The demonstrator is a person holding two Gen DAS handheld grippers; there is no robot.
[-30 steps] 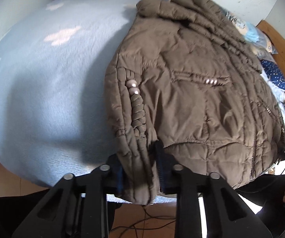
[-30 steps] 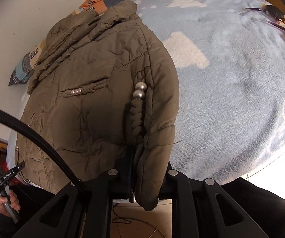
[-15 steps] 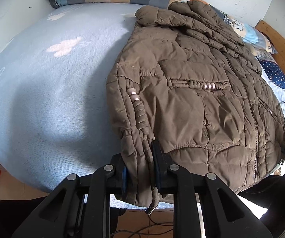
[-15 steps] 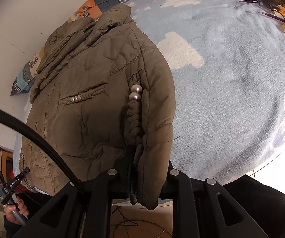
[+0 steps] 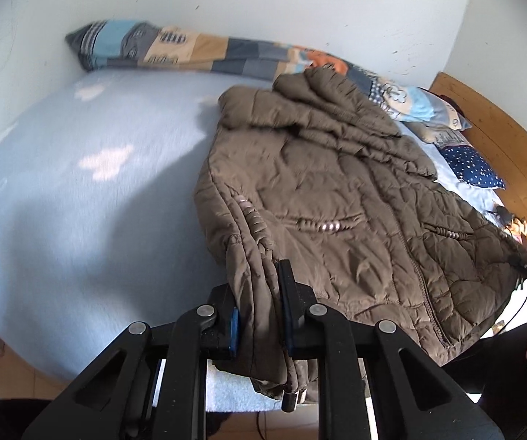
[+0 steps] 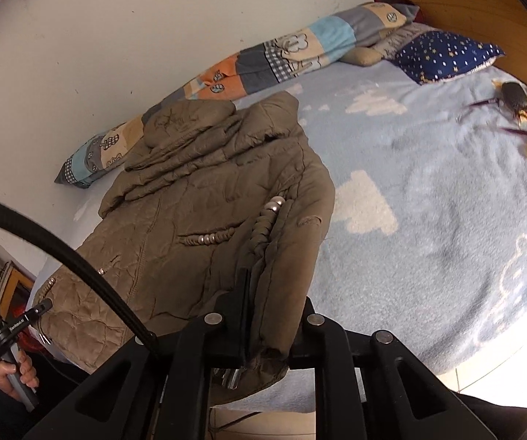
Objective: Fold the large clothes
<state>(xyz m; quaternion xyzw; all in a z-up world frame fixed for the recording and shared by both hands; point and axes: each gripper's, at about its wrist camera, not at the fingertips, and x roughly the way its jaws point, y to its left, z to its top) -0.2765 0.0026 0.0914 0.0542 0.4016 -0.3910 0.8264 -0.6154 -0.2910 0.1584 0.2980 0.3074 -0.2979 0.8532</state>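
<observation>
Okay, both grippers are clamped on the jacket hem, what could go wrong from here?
1. The left hand-held gripper and right hand-held gripper each pinch only a thin edge of the puffy jacket; the slick fabric may slip out.
2. The collar end lies bunched near the patchwork blanket, so the fold could come out uneven.
3. A dangling metal toggle might snag.

Left gripper (image 5: 260, 310): matte black frame of angular linkage arms with triangular cut-outs, four round silver pivot screws across the top, blue pads on the inner faces of the black fingers (image 5: 286, 304).

Right gripper (image 6: 267, 317): same black linkage build, four silver screws. A thick black cable (image 6: 65, 256) arcs from the left edge to the frame. White lettering marks the black handle of the other unit; text unreadable. Person wears dark clothing.
</observation>
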